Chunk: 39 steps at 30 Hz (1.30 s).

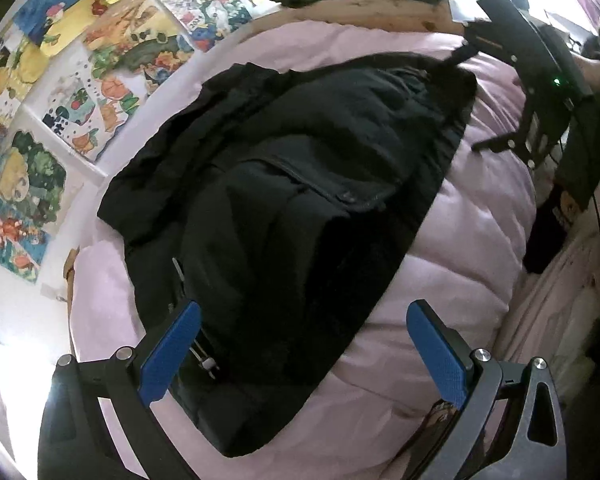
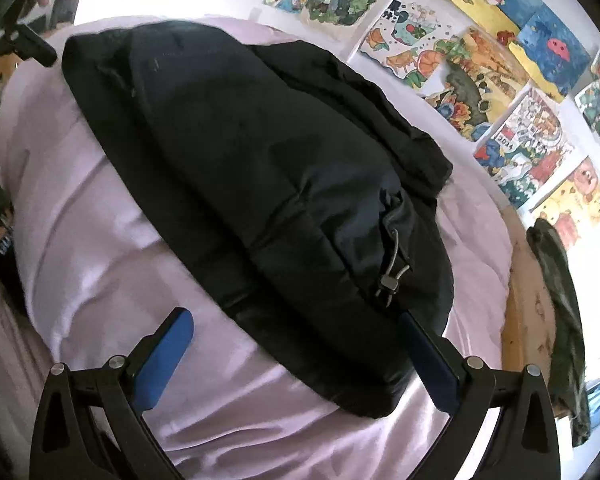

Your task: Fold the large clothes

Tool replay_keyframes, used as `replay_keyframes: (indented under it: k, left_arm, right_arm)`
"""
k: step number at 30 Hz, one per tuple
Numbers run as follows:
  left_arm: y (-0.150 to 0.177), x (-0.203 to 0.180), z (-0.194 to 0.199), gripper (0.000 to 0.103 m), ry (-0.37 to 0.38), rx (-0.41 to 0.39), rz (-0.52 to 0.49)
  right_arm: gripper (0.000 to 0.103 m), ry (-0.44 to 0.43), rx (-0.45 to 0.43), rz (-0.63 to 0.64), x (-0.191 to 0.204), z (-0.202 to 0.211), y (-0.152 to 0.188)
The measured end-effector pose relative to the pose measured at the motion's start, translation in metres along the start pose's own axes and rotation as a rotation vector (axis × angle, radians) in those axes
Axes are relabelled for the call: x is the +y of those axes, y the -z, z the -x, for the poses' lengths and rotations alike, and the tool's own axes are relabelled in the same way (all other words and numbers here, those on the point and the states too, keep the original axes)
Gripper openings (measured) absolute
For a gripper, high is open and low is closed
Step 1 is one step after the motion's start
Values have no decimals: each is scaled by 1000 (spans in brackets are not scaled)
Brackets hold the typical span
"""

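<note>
A large black padded jacket [image 1: 284, 200] lies folded lengthwise on a pink quilt [image 1: 472, 248]. My left gripper [image 1: 304, 344] is open, its blue pads on either side of the jacket's near end, holding nothing. The right gripper [image 1: 496, 92] shows at the far right in the left wrist view, above the jacket's far end. In the right wrist view the jacket [image 2: 260, 200] fills the middle, with a drawcord toggle [image 2: 390, 280] near its end. My right gripper [image 2: 296, 344] is open over that end, with nothing between the pads. The left gripper [image 2: 24, 16] shows at the far end.
The pink quilt [image 2: 100, 260] covers a bed with a wooden frame [image 2: 528, 312]. A dark green garment [image 2: 560, 320] hangs over the frame's end. Colourful drawings [image 1: 80, 80] cover the white wall beside the bed. A dark object [image 1: 548, 232] lies at the bed's right edge.
</note>
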State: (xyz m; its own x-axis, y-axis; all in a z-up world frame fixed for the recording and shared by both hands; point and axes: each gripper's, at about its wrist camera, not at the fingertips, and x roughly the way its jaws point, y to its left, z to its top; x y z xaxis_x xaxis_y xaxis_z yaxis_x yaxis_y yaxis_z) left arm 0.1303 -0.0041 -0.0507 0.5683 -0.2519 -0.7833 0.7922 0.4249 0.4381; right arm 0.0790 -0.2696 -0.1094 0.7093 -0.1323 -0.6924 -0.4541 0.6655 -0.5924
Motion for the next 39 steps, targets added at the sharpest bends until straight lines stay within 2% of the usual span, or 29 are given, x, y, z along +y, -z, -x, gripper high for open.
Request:
replay_keyframes:
  k: [6,13,18,33,39]
  left_arm:
    - [13,7,-9,101,4,5,35]
    - [27,-5,-14,101,10,8,-3]
    - [38,-8,-22,101,-50,8,-24]
    - [55,-10,-55,101,-218,3,-68]
    - [61,-8,-59,101,-228,9,-60]
  right_arm:
    - [103,60,-7,34,3,-7,0]
    - [103,150,-23,44,5,-16,-2]
    - [103,222,-48,111,13,-21,-4]
    - [103,219,-78,66,9,-21,-2]
    - [103,246,-83,100,17,-21,-3]
